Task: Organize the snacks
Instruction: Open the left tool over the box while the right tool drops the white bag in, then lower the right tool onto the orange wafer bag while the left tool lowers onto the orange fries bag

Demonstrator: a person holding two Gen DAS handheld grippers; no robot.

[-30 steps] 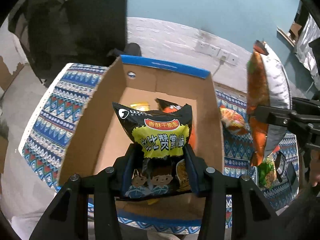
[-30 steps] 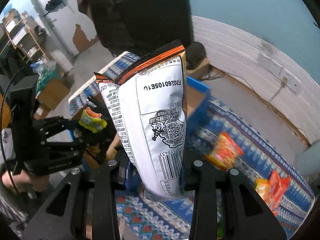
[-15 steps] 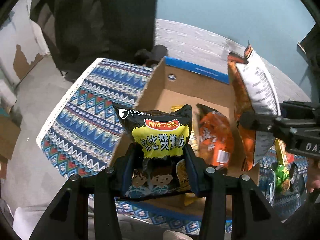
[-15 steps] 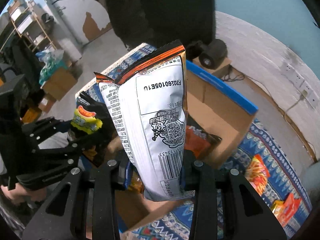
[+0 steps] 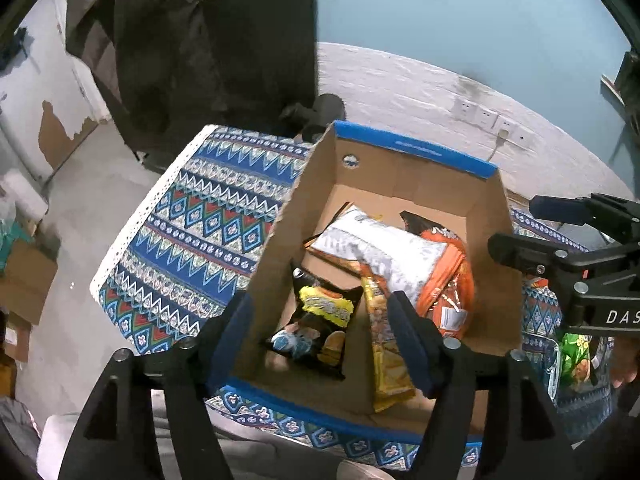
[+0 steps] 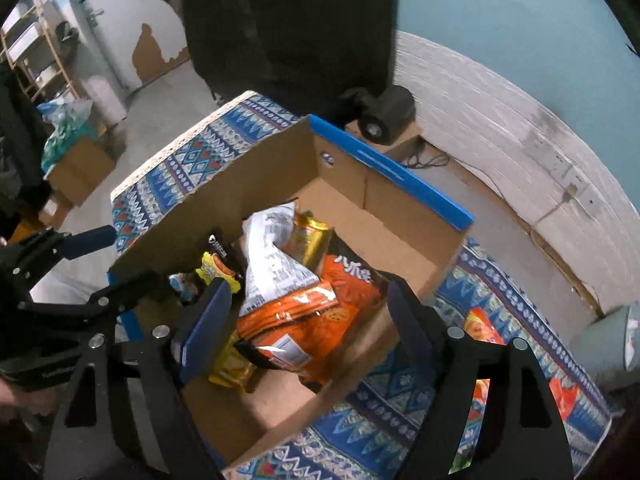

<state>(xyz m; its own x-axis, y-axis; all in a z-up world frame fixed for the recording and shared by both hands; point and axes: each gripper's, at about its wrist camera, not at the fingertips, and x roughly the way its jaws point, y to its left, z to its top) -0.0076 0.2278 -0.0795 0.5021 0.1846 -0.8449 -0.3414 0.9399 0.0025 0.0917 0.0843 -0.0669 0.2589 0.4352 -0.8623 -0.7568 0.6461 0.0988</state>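
Cardboard box (image 5: 404, 184) is seen holding the black pack (image 5: 316, 328) and orange bag (image 6: 304, 312), both grippers (image 5: 320, 332) (image 6: 308, 312) spread wide, nothing gripped.

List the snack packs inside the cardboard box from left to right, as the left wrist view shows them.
black-and-yellow noodle pack → yellow pack → orange chip bag. The white-backed bag lies across the back, overlapping the others, so it is left out. All sit inside the cardboard box.
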